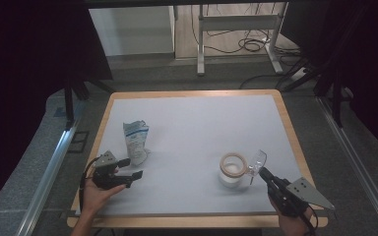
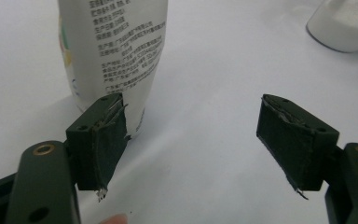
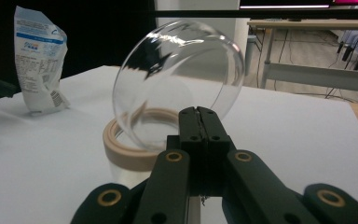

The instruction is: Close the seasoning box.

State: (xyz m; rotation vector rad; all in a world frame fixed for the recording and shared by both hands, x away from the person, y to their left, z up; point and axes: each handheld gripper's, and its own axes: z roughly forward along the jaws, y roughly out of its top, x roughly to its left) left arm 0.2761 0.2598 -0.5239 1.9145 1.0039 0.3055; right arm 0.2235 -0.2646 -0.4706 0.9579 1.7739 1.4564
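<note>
A wooden-edged table with a white top (image 1: 192, 98) stands on grey carpet floor (image 1: 39, 147). Beyond it, a white metal desk frame (image 1: 236, 22) stands over tangled black cables (image 1: 248, 45). Dark black curtains (image 1: 24, 59) hang on both sides.

Dim overhead light, dark surroundings, soft shadows.

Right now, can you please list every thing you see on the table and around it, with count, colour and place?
Pouch: one, white with blue print, upright, left half of table.
Jar: one, clear glass with beige rim, right half, white powder inside.
Glass lid: one, clear, domed, held tilted just above the jar.
Table: one, wooden edge, white mat on top.
Desk frame: one, grey, on floor behind, cables below.
Left gripper: black fingers open, beside the pouch.
Right gripper: black fingers shut on the glass lid.
</note>
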